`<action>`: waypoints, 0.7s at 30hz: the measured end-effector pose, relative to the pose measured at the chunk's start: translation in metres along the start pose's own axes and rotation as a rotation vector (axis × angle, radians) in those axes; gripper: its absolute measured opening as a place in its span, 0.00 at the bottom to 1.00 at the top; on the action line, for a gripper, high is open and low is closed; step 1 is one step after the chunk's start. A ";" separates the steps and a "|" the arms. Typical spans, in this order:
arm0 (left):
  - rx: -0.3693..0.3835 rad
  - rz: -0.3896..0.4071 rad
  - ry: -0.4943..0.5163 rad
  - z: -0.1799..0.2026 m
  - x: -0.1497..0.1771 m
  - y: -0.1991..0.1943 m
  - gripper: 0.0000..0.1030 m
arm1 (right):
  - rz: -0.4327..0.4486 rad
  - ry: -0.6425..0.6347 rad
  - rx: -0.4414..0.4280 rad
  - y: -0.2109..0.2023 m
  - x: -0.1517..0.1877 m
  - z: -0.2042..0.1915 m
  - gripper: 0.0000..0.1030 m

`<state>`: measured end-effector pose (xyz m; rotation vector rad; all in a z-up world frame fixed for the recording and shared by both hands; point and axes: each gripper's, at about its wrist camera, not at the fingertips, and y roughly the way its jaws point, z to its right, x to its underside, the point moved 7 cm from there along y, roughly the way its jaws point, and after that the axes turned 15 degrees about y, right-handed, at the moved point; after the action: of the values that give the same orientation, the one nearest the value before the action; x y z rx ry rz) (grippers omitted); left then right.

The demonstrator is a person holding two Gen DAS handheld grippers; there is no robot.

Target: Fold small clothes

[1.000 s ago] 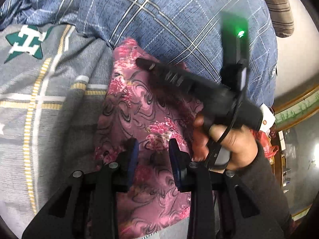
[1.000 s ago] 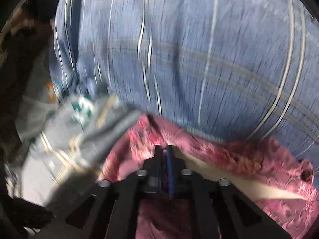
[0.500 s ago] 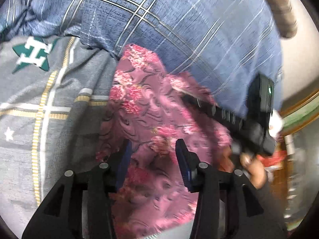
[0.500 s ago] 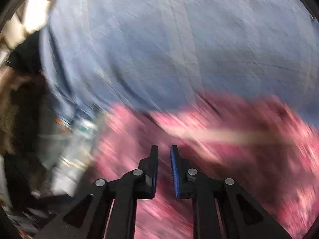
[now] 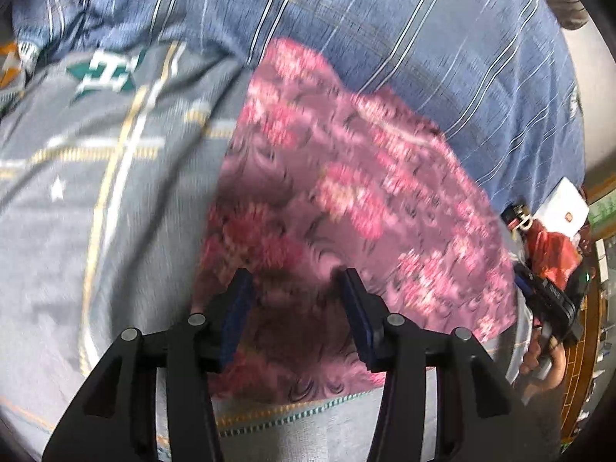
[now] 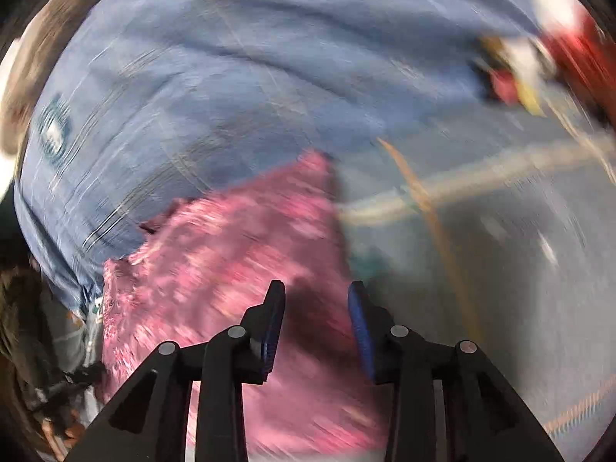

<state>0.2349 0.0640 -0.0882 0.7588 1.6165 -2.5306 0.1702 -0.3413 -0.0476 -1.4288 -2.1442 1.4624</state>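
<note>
Compared with one second ago, the right gripper (image 6: 315, 315) has changed from pressed together on the cloth to spread apart, and it now sits at the right edge of the field in the left wrist view (image 5: 546, 300), well clear of the garment's middle, where it previously crossed over it. The left gripper (image 5: 294, 300) has widened its gap over the same interval.

The pink floral garment (image 5: 346, 208) lies spread on the bedding, overlapping a grey patterned blanket (image 5: 96, 192) on one side and a blue plaid cover (image 5: 385, 30) on the far side. The garment extends forward from directly beneath the left gripper. In the right wrist view the garment (image 6: 231, 261) lies below and to the left of the tool, with one edge running between the fingertips; the grey blanket (image 6: 500, 250) fills the other side.

Both grippers stand spread, with nothing pinched. Whether the fingertips touch the fabric cannot be determined because of motion blur. A red bag (image 5: 550, 250) and a white box (image 5: 566, 208) sit beyond the bed edge.
</note>
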 end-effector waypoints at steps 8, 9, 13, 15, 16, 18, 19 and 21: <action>-0.076 -0.023 0.027 0.013 0.002 -0.005 0.48 | 0.058 -0.072 -0.198 -0.028 0.017 -0.018 0.03; -0.098 -0.021 0.028 0.008 0.005 -0.005 0.48 | 0.080 -0.045 -0.215 -0.034 0.014 -0.015 0.03; -0.074 -0.008 0.010 0.001 0.011 -0.003 0.47 | 0.020 0.036 -0.085 -0.017 0.015 0.024 0.03; -0.049 -0.018 -0.028 -0.002 0.011 -0.007 0.47 | 0.002 0.036 -0.087 -0.021 0.022 0.030 0.04; -0.031 -0.015 -0.049 -0.002 0.011 -0.010 0.47 | 0.015 0.040 -0.093 -0.029 0.022 0.029 0.08; 0.020 0.012 -0.073 0.002 0.010 -0.017 0.47 | 0.039 0.038 -0.131 -0.044 0.024 0.020 0.10; 0.029 0.021 -0.071 0.006 0.011 -0.019 0.47 | 0.049 0.031 -0.141 -0.050 0.026 0.019 0.10; 0.025 0.036 -0.052 0.015 0.015 -0.019 0.48 | 0.075 0.006 -0.169 -0.060 0.031 0.014 0.10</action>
<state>0.2107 0.0632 -0.0734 0.7115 1.5443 -2.5287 0.1101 -0.3292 -0.0176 -1.5839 -2.2814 1.3251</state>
